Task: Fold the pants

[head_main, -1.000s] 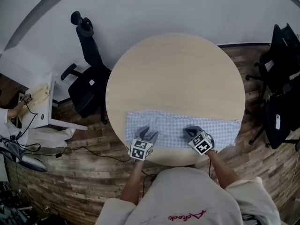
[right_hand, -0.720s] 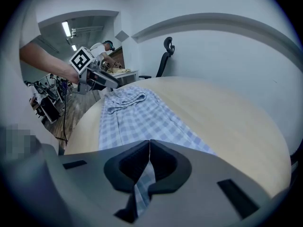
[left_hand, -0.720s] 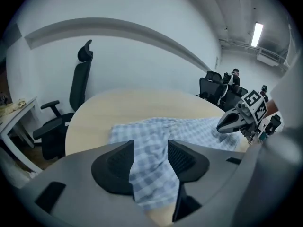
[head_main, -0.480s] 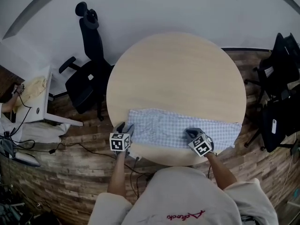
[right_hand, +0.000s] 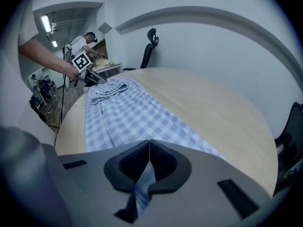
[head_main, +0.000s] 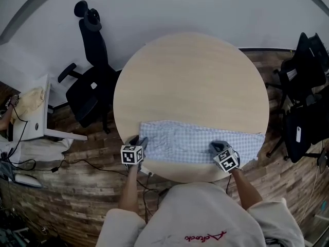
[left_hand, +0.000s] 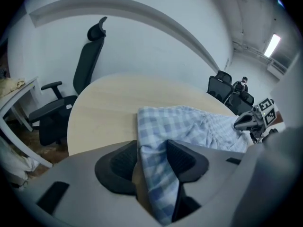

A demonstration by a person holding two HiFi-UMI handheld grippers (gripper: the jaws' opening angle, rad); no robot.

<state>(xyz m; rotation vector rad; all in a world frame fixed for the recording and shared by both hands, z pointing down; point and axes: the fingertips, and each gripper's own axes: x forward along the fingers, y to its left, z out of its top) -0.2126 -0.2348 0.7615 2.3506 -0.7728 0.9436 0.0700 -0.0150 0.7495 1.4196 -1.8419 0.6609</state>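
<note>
Right hand-held gripper is clamped on the near hem of the pants, lower right in the head view. Left hand-held gripper stands wide, with the pants' left corner between its jaws; pads probably not pressing, contact hard to read. Pants lie flat in a strip along the near edge of the bench. Best next: close left deep on the corner, catch all layers, lift both evenly, keep cloth taut.
</note>
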